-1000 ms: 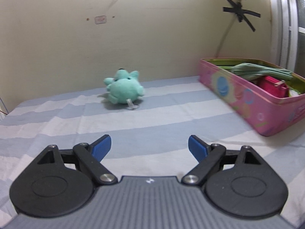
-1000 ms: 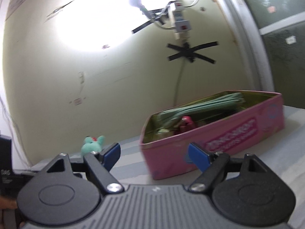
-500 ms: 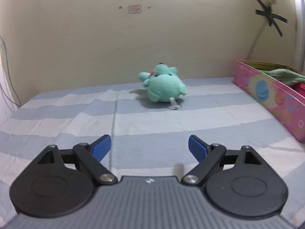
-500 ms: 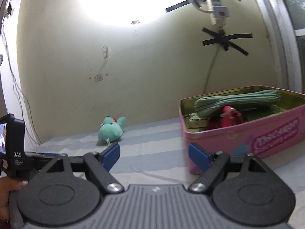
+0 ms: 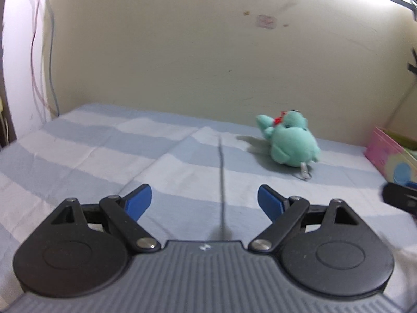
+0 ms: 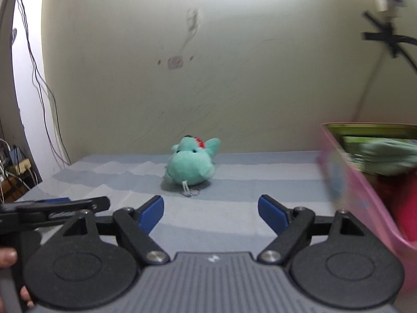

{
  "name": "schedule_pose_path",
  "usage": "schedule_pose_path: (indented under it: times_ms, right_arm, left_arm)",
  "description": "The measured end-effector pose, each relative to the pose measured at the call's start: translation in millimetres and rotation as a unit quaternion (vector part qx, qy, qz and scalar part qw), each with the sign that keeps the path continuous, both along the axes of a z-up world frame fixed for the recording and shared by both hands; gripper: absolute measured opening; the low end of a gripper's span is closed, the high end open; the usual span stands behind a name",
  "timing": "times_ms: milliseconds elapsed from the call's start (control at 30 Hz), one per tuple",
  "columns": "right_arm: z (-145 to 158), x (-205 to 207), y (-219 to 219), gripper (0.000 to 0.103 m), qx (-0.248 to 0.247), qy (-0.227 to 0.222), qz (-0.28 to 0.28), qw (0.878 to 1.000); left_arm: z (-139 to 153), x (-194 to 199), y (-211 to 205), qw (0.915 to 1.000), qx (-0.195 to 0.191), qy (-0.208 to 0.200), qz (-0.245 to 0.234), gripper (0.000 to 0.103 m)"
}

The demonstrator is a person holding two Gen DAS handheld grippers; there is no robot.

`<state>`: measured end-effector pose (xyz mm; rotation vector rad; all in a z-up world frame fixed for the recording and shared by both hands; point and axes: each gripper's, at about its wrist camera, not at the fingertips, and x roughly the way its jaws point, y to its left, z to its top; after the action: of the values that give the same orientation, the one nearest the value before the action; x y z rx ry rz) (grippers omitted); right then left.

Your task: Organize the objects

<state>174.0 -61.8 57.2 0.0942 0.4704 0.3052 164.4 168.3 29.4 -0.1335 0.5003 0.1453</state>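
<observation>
1. Change since a second ago: both wrist views have swung away from the pink tin (image 6: 365,198). It filled much of the right view then and now sits cut off at that view's right edge. The teal plush toy (image 6: 191,165) has come to the centre of the right view, and has shifted right of centre in the left view.
2. Plush toy (image 5: 292,144): lies on the striped bedsheet (image 5: 104,151), close to the wall (image 6: 234,78), left of the tin and apart from it. Nothing touches it.
3. Handling, judged: soft, light, squashy stuffing with a fuzzy surface, so slipping is unlikely and breakage is not a concern. It will deform under pressure.
4. Where to grip, judged: across the round body, its widest and firmest part. The small metal ring (image 6: 189,191) lying on the sheet in front of the toy is too thin and loose to be a good hold.
5. Right gripper (image 6: 211,212): jaws spread wide, nothing between them, toy lined up ahead but well clear of the pads.
6. Left gripper (image 5: 204,202): jaws also spread wide and empty, toy ahead and off to its right.
7. Tin relative to toy: open-topped, already holding a folded green cloth (image 6: 388,159) and something red. It is the likely destination.
</observation>
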Motion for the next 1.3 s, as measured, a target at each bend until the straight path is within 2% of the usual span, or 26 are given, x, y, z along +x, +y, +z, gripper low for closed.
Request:
schedule_pose_path:
  times_ms: [100, 200, 333, 500, 567, 600, 633, 667, 800, 900, 1000, 1067, 1133, 1200, 1300]
  right_arm:
    - [-5, 33, 18, 0.083, -0.006, 0.018, 0.007, 1.000]
    - [-12, 62, 32, 0.083, -0.005, 0.040, 0.010, 0.999]
    - [-21, 88, 48, 0.083, -0.007, 0.062, 0.012, 0.998]
    - [-22, 122, 68, 0.093, -0.034, 0.070, 0.005, 0.997]
    - [-24, 134, 71, 0.093, -0.032, 0.077, -0.001, 0.997]
    - [-26, 139, 73, 0.088, -0.033, 0.085, 0.004, 0.996]
    - [-28, 143, 76, 0.078, -0.036, 0.095, 0.018, 0.995]
    - [-30, 143, 78, 0.057, -0.037, 0.103, 0.036, 0.993]
    - [-28, 115, 79, 0.054, -0.059, 0.095, 0.052, 0.992]
    - [-25, 79, 60, 0.054, -0.051, 0.102, 0.070, 0.991]
    - [-22, 28, 26, 0.055, -0.036, 0.116, 0.094, 0.988]
    - [-21, -12, 0, 0.055, -0.032, 0.122, 0.105, 0.986]
    - [-21, -54, -29, 0.056, -0.025, 0.124, 0.101, 0.987]
    - [-22, -97, -63, 0.057, -0.012, 0.123, 0.082, 0.989]
    - [-24, -152, -110, 0.057, 0.011, 0.115, 0.030, 0.993]
  left_arm:
    - [-4, 8, 14, 0.9986, -0.046, 0.025, 0.007, 0.090]
    - [-6, 9, 21, 0.9968, -0.072, 0.031, 0.014, 0.090]
    - [-7, 10, 18, 0.9972, -0.066, 0.033, 0.012, 0.091]
    - [-6, 12, 18, 0.9971, -0.067, 0.034, 0.009, 0.094]
    - [-7, 13, 19, 0.9971, -0.068, 0.034, 0.008, 0.094]
    - [-7, 13, 19, 0.9971, -0.067, 0.034, 0.008, 0.094]
    - [-7, 13, 19, 0.9971, -0.067, 0.034, 0.008, 0.094]
    - [-7, 13, 19, 0.9971, -0.067, 0.033, 0.009, 0.094]
    - [-6, 13, 21, 0.9965, -0.078, 0.030, 0.003, 0.094]
    - [-2, 7, 28, 0.9922, -0.122, 0.009, -0.024, 0.093]
    - [8, -4, 20, 0.9805, -0.156, -0.034, -0.114, 0.093]
    - [11, -12, 2, 0.9710, -0.144, -0.046, -0.185, 0.093]
    - [10, -22, -21, 0.9542, -0.133, -0.040, -0.265, 0.093]
    - [7, -32, -43, 0.9312, -0.134, -0.028, -0.338, 0.093]
    - [6, -47, -75, 0.9075, -0.119, -0.017, -0.403, 0.093]
